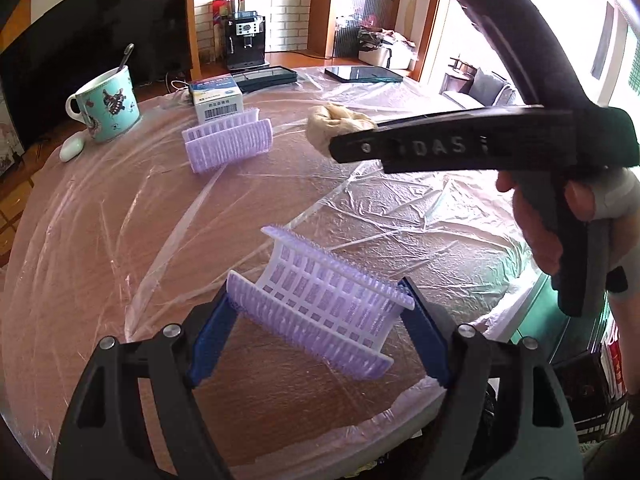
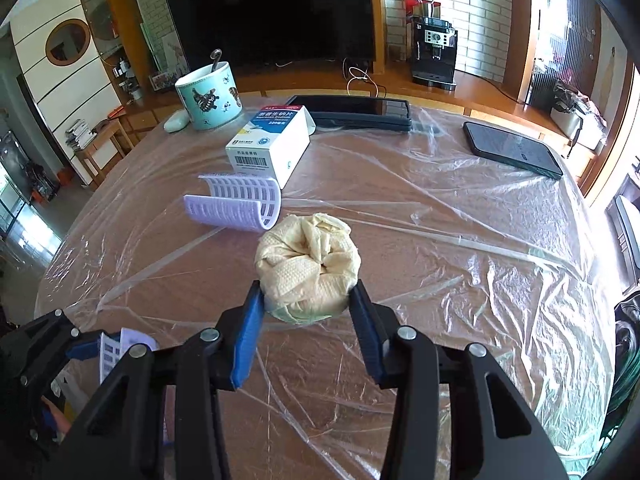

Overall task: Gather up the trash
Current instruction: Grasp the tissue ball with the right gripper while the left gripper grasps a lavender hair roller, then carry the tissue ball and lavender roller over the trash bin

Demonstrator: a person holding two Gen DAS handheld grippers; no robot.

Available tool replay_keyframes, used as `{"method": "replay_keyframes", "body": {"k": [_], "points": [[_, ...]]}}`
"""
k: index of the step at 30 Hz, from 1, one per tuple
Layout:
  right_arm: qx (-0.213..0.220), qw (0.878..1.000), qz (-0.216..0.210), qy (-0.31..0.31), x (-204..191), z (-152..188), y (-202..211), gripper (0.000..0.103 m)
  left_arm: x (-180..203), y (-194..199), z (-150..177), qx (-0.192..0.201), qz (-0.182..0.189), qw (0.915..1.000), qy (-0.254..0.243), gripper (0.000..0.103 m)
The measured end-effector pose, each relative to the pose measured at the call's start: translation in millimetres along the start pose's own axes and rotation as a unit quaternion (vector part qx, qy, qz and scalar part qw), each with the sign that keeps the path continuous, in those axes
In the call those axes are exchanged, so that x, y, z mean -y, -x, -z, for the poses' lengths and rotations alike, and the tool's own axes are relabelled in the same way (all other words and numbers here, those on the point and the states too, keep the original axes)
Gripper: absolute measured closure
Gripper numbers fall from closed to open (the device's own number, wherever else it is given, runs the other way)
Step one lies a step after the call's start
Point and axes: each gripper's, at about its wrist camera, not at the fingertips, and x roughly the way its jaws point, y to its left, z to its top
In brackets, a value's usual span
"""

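Note:
My left gripper [image 1: 320,312] is shut on a lilac plastic hair-roller half [image 1: 320,308] and holds it above the near part of the table. My right gripper [image 2: 308,300] is shut on a crumpled beige paper wad [image 2: 308,264], held over the middle of the table; the wad [image 1: 336,124] and the right gripper's black body show at the upper right of the left wrist view. A second lilac roller half [image 1: 228,140] lies on the table by a white medicine box [image 1: 218,98]; it also shows in the right wrist view [image 2: 236,202]. The left gripper [image 2: 96,348] shows at the lower left there.
The round wooden table [image 1: 120,220] is covered with wrinkled clear plastic film. A teal mug [image 1: 108,104] with a spoon and a white earbud case [image 1: 72,148] stand at the far left. A tablet [image 2: 352,114] and a phone [image 2: 512,154] lie at the far side.

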Motion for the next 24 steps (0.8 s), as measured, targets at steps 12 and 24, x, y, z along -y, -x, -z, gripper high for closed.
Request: {"method": "replay_keyframes", "body": {"k": [12, 24], "points": [[0.016, 1.0, -0.016, 0.006, -6, 22, 30, 0.06, -9, 13, 3, 0.011, -0.02, 0.9996, 0.019, 0.023], [0.025, 0.999, -0.026, 0.02, -19, 53, 62, 0.06, -12, 26, 14, 0.016, -0.037, 0.9988, 0.029, 0.023]]}}
